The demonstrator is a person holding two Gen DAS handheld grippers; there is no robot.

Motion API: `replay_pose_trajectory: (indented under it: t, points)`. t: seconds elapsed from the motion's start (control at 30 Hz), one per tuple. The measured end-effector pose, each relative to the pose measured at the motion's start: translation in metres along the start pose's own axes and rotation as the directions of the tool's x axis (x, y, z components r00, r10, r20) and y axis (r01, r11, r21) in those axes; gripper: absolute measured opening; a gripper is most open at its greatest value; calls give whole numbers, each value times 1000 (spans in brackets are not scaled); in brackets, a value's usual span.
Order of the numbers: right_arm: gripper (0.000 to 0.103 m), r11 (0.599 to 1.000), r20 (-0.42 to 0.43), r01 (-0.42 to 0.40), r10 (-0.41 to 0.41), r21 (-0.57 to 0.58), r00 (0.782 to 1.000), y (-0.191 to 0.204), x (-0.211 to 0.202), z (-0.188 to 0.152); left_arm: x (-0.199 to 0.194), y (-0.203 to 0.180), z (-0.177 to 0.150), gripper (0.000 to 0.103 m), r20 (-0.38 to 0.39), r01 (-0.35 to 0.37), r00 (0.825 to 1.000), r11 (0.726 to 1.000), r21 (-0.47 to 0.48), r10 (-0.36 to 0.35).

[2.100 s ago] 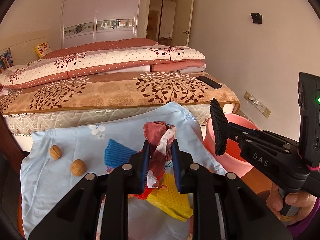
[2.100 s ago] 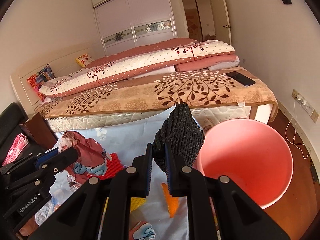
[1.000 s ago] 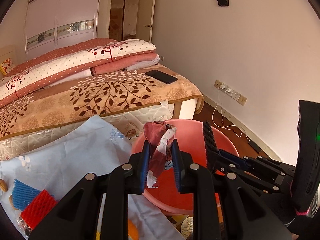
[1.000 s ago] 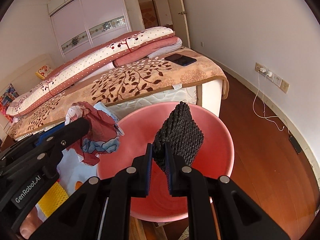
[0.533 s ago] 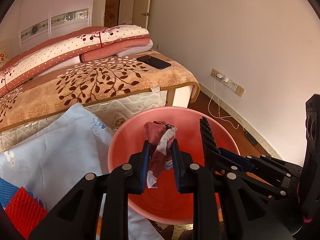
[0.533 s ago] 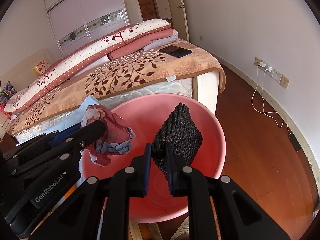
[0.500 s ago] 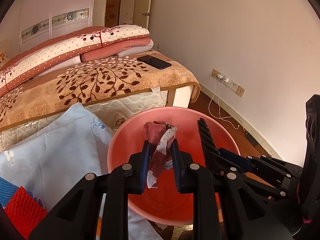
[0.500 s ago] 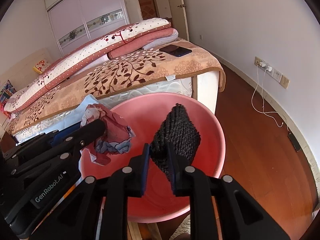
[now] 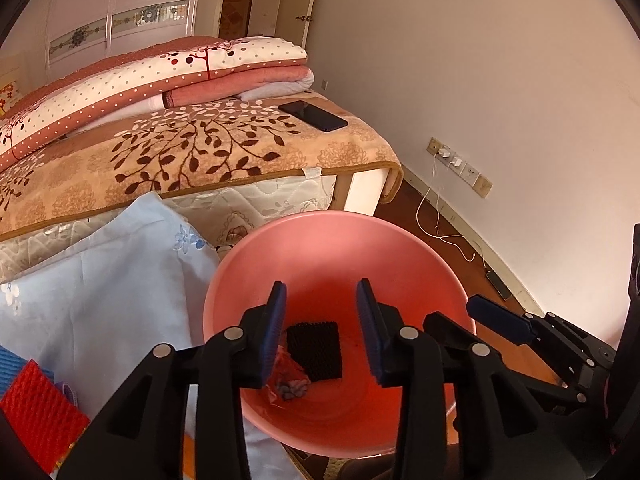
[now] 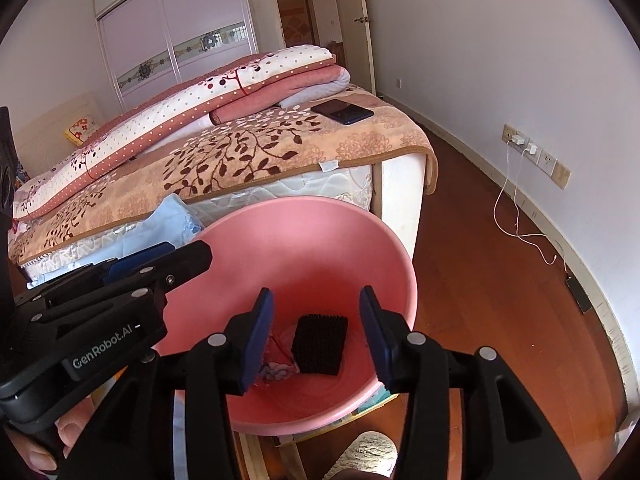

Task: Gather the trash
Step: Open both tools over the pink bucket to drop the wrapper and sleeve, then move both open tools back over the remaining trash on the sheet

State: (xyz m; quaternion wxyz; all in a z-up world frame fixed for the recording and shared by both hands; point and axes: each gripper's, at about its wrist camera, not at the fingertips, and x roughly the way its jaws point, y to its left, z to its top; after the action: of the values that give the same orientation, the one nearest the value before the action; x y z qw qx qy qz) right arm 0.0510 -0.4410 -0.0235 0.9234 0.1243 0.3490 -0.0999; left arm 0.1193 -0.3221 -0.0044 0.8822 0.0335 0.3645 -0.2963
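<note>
A pink basin [image 9: 320, 236] [image 10: 360, 248] stands beside the bed. A black ridged sponge [image 9: 315, 344] [image 10: 320, 344] lies flat on its bottom, with a crumpled red and white wrapper [image 9: 288, 376] [image 10: 276, 364] next to it on the left. My left gripper [image 9: 322, 332] is open and empty above the basin. My right gripper [image 10: 316, 332] is open and empty above the basin too, and it shows at the right of the left wrist view [image 9: 496, 320].
A light blue cloth [image 9: 100, 280] lies left of the basin with a red ridged sponge [image 9: 36, 408] on it. The bed [image 9: 200, 148] holds folded quilts and a black phone [image 9: 312, 116]. A white charger cable [image 10: 516, 216] lies on the wood floor by the wall.
Both grippers opened over the basin. The black sponge dropped from the right gripper and the wrapper from the left; both now lie in the basin.
</note>
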Motion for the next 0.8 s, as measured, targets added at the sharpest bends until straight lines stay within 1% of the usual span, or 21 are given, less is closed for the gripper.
replay_pose_trajectory:
  t: [0.17,0.27,0.47,0.63,0.8]
  points:
    - [46,1000,20,1,-1,-1,1000,1,-13,-2,-10,-7,0,39,15,10,1000,1000,11,-11]
    - [49,1000,37,11,-11,-4,999,5,-21,-5,-22,-9,-2,39,41,20,999,999,31,-21]
    - [51,1000,65,6,-5,-5,998,20,-36,-13,-51,-6,-10,39,92,1,996,998,65,-7]
    - [54,1000,119,8,-4,-25,993,39,-52,-20,-72,5,-18,39,114,-1,993,999,51,-5]
    - [57,999,153,8,0,-51,988,58,-66,-30,-90,16,-27,39,132,-15,991,999,39,10]
